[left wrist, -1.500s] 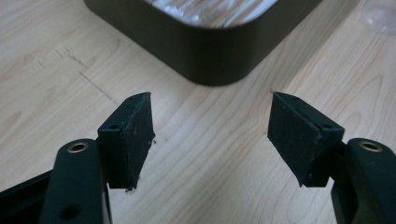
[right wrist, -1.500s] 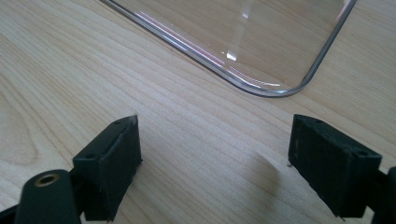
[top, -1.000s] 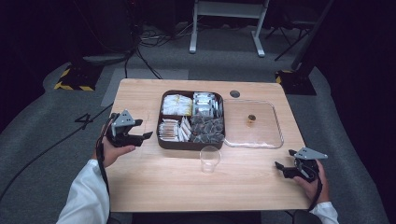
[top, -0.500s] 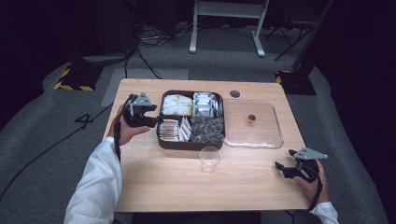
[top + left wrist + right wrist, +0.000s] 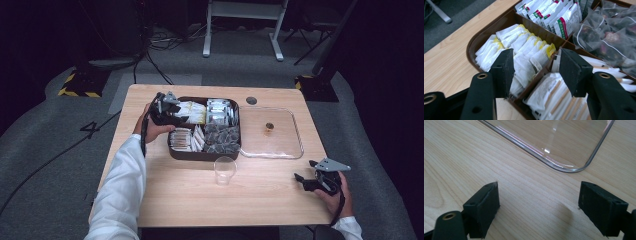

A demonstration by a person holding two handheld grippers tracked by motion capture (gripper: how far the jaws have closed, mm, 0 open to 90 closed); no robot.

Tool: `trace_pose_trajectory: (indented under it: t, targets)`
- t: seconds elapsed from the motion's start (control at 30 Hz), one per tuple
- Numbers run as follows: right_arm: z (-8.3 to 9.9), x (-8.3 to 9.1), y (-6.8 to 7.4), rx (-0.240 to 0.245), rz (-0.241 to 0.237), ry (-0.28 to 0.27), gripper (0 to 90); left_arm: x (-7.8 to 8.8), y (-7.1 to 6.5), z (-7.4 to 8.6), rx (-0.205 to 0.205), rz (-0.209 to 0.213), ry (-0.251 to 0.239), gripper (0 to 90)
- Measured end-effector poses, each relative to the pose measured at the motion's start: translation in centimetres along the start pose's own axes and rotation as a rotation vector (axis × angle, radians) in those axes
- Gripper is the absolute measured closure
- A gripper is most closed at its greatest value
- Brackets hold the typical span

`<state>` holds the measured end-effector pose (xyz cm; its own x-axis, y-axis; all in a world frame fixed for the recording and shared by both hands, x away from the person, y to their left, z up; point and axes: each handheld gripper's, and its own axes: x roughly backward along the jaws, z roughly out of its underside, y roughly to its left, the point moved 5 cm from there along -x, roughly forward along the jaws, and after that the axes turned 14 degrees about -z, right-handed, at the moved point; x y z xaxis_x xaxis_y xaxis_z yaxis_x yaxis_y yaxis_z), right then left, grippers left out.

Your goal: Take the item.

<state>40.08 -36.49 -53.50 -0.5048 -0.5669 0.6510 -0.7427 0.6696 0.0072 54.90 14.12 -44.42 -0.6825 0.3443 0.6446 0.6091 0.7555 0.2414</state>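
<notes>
A dark brown tray [image 5: 204,155] with four compartments stands mid-table, full of tea sachets and bags. My left gripper [image 5: 183,116] hangs over its far left compartment, jaws open and just closing a little. In the left gripper view the left gripper [image 5: 536,68] straddles white sachets with yellow tags [image 5: 524,45]; the pads press on none of them. The divider wall [image 5: 541,72] runs between the jaws. My right gripper [image 5: 302,180] rests at the table's near right, open. In the right gripper view the right gripper [image 5: 539,202] has bare wood between its jaws.
A clear empty cup [image 5: 224,170] stands just in front of the tray. A clear flat lid [image 5: 285,145] with a small knob [image 5: 269,126] lies right of the tray; its rounded corner [image 5: 574,167] is ahead of the right gripper. A round hole [image 5: 251,100] sits in the table's far side.
The left hand has swung from the table's left edge rightward to the tray's far left compartment. The right hand has stayed put.
</notes>
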Motion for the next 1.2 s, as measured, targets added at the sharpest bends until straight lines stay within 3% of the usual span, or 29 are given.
trace_pose_trajectory:
  t: [0.17, 0.33, 0.43, 0.53, 0.7, 0.87, 0.97, 1.1, 1.2]
  targets:
    - [0.0, 0.0, 0.0, 0.003, 0.001, -0.001, 17.4, -1.9, 0.1, -0.1, 0.009, 0.001, 0.035, 41.4]
    - [0.0, 0.0, 0.0, 0.004, 0.0, -0.002, 17.4, -3.1, 0.1, 0.1, -0.008, 0.001, 0.069, 43.2]
    - [0.0, 0.0, 0.1, 0.003, -0.001, -0.002, 17.4, -3.9, 0.2, 0.3, -0.027, -0.037, 0.101, 50.1]
    - [0.0, 0.0, 0.0, 0.003, -0.002, -0.002, 17.4, -4.5, 0.1, 0.4, -0.02, -0.035, 0.106, 55.3]
    - [0.0, 0.0, 0.0, 0.003, -0.002, -0.002, 17.4, -5.3, -0.3, 0.7, -0.05, -0.041, 0.149, 60.5]
    - [0.0, 0.0, 0.1, 0.005, -0.001, -0.002, 17.4, -6.3, 0.0, 1.2, -0.042, -0.111, 0.193, 63.0]
    - [0.0, 0.0, 0.1, 0.005, -0.001, -0.002, 17.5, -6.5, 0.4, 1.0, -0.007, -0.154, 0.183, 52.6]
    - [0.0, 0.0, 0.1, 0.007, 0.0, -0.002, 17.5, -6.6, 0.5, 1.1, 0.005, -0.129, 0.183, 53.1]
    - [0.0, 0.0, 0.1, 0.007, -0.001, -0.002, 17.5, -6.8, 0.4, 1.3, -0.005, -0.114, 0.19, 63.0]
